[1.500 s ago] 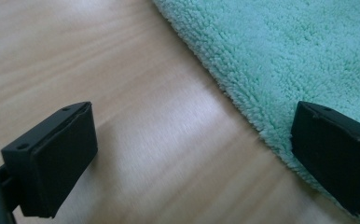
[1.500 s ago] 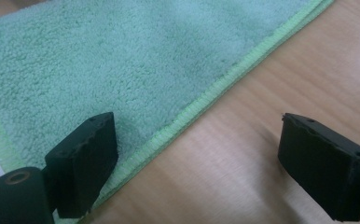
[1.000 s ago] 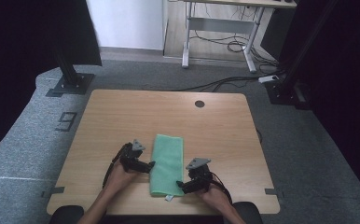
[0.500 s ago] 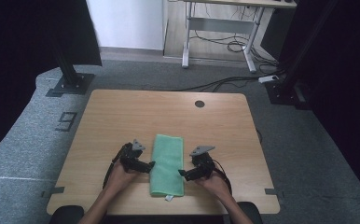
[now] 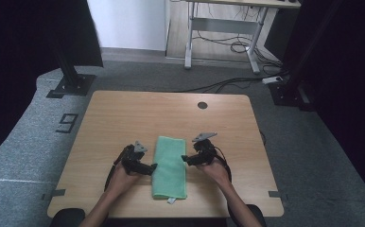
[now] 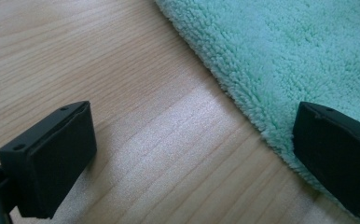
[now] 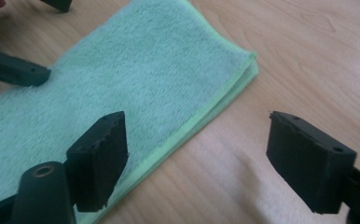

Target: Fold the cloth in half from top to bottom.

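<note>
A: Location of the towel [image 5: 169, 166]?

B: Folded into a long strip, flat on the table [image 5: 124, 113], near the person's edge, between the two grippers. A small white tag sticks out at its near end; what is on the tag is too small to read.

A: Layers?

B: In the right gripper view the far corner of the towel [image 7: 122, 84] shows stacked edges with a lighter green hem. The exact count of layers cannot be told. The towel's near end is cut off by that picture's left and bottom borders.

A: Left gripper [image 5: 148, 167]?

B: Jaws spread, nothing pinched. In the left gripper view one jaw is over bare wood and the other over the towel [image 6: 285, 56] edge. Whether that jaw touches the pile cannot be told; its lower part runs out of the picture.

A: Right gripper [image 5: 184, 159]?

B: Jaws apart, having just been closing a little, with nothing gripped. In its own view one jaw stands over the towel's hem and the other over bare wood. Contact with the cloth is not clear.

A: Anything else obscured?

B: The left gripper [image 7: 15, 67] appears at the top left of the right gripper view as one dark jaw across the towel and a second jaw cropped by the top border. In the high view the forearms are cut off at the bottom border.
</note>
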Demonstrator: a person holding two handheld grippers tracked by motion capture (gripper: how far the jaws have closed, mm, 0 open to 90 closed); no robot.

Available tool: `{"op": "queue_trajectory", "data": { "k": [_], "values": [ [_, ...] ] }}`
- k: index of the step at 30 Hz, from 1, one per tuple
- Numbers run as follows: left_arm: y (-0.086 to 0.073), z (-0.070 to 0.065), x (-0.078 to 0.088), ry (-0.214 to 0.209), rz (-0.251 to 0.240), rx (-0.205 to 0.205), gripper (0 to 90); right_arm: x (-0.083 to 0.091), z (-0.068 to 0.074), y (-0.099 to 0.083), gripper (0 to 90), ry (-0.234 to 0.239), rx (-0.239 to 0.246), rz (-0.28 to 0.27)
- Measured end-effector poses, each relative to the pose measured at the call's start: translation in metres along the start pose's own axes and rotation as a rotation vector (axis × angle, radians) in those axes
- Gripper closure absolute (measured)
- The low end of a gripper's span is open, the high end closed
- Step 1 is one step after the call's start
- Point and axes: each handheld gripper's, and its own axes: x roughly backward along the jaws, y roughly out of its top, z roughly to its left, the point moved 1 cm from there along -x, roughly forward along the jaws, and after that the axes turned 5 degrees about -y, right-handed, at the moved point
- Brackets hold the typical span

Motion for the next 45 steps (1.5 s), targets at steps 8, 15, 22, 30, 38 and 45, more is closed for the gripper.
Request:
{"op": "queue_trajectory", "data": {
  "k": [8,15,22,30,38,45],
  "values": [
    [0.0,0.0,0.0,0.0,-0.001,0.0,0.2,-0.013,-0.006,0.011,23.3,0.001,-0.034,0.004],
    [0.0,0.0,0.0,0.0,-0.001,0.0,0.2,-0.026,-0.014,0.021,29.2,-0.012,-0.043,0.016],
    [0.0,0.0,0.0,0.0,0.0,-0.001,0.2,-0.032,-0.019,0.032,38.7,-0.045,-0.004,0.028],
    [0.0,0.0,0.0,0.0,0.0,0.0,0.2,-0.048,-0.025,0.042,52.5,-0.063,0.027,0.067],
    [0.0,0.0,0.0,0.0,0.0,0.0,0.2,-0.06,-0.028,0.04,49.5,-0.047,0.032,0.1],
    [0.0,0.0,0.0,0.0,0.0,0.0,0.2,-0.061,-0.027,0.037,61.3,-0.008,0.025,0.085]
  ]
}}
